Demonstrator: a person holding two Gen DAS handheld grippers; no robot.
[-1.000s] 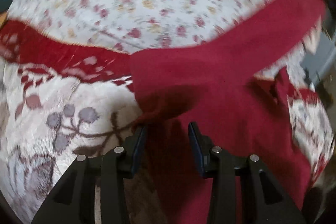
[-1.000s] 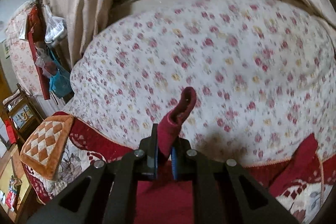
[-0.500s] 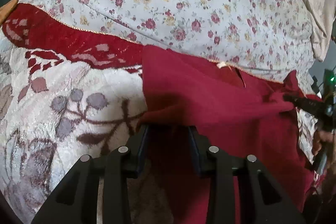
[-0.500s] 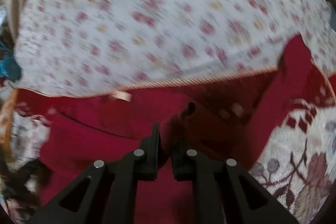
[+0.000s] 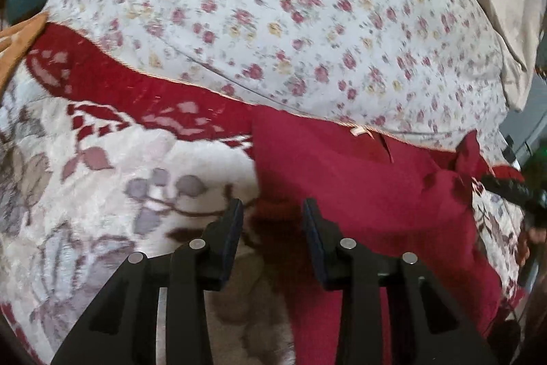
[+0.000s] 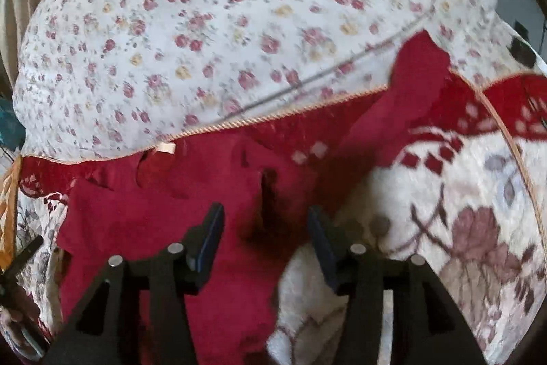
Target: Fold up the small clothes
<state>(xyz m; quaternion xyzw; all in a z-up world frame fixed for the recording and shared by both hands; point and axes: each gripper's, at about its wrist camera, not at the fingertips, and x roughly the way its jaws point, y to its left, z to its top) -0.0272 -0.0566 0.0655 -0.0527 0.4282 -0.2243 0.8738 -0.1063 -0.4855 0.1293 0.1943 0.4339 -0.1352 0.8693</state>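
Your right gripper (image 6: pixel 265 228) is opening, pads clear of the red garment (image 6: pixel 164 214) lying between them. Your left gripper (image 5: pixel 272 221) stands slightly spread over the garment's edge, gripping nothing. The garment lies on the blanket (image 5: pixel 102 194), collar at 12 o'clock against the floral quilt (image 5: pixel 273 5).

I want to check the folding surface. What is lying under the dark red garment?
The dark red garment lies on a cream blanket with flower patterns and a red border. What the blanket looks like directly beneath the garment is covered.
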